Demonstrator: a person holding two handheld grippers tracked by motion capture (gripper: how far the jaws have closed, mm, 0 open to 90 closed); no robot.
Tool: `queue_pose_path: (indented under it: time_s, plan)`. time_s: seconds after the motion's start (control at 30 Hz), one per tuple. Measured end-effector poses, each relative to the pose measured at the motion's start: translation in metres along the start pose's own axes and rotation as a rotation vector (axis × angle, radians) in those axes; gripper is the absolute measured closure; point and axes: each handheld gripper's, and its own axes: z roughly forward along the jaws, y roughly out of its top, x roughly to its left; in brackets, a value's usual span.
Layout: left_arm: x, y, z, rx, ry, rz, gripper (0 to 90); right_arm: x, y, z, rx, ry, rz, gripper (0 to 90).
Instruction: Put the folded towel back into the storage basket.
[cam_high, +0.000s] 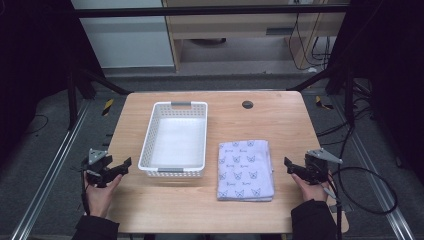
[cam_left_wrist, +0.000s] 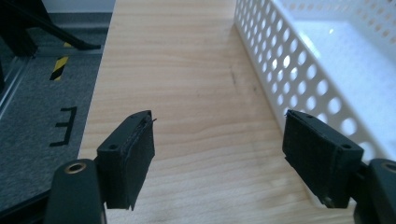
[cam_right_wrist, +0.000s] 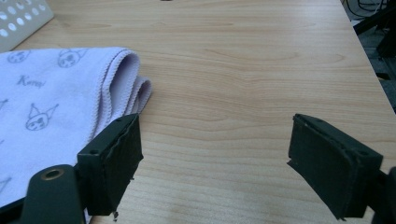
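Observation:
A folded lilac towel (cam_high: 245, 170) with a small printed pattern lies flat on the wooden table (cam_high: 280, 120), right of centre. Its folded edge (cam_right_wrist: 126, 79) lies just left of my right gripper (cam_right_wrist: 217, 161), which is open with bare tabletop between its jaws. In the high view that right gripper (cam_high: 295, 169) hovers beside the towel's right edge. A white perforated basket (cam_high: 175, 140) stands empty left of the towel. My left gripper (cam_high: 117, 169) is open near the table's left edge, with the basket wall (cam_left_wrist: 303, 79) close on its right and nothing between its jaws (cam_left_wrist: 219, 154).
A round dark cable grommet (cam_high: 247, 104) sits in the tabletop behind the towel. Black frame bars and a floor rail flank the table on both sides. A cable (cam_high: 370, 195) loops on the floor at the right. A cabinet stands beyond the far edge.

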Motion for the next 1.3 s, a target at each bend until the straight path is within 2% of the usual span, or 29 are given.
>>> queue_pose_path:
  time_s: [0.3,0.47,0.73,1.13,1.3]
  plan:
    - [-0.015,0.009,-0.01,-0.03,-0.009,0.032,25.5,0.004,0.002,-0.003,-0.014,0.015,-0.014,19.3]
    - [-0.025,0.013,-0.016,-0.047,-0.039,0.038,25.6,0.006,0.003,-0.004,-0.025,0.037,-0.011,20.3]
    - [-0.038,0.018,-0.019,-0.061,-0.072,0.05,25.6,0.008,0.009,-0.007,-0.041,0.058,-0.008,20.2]
    - [-0.053,0.026,-0.019,-0.077,-0.112,0.045,28.0,0.013,0.02,-0.011,-0.053,0.089,-0.037,21.2]
    - [-0.062,0.03,-0.018,-0.08,-0.127,0.059,28.3,0.017,0.029,-0.011,-0.061,0.098,-0.045,22.6]
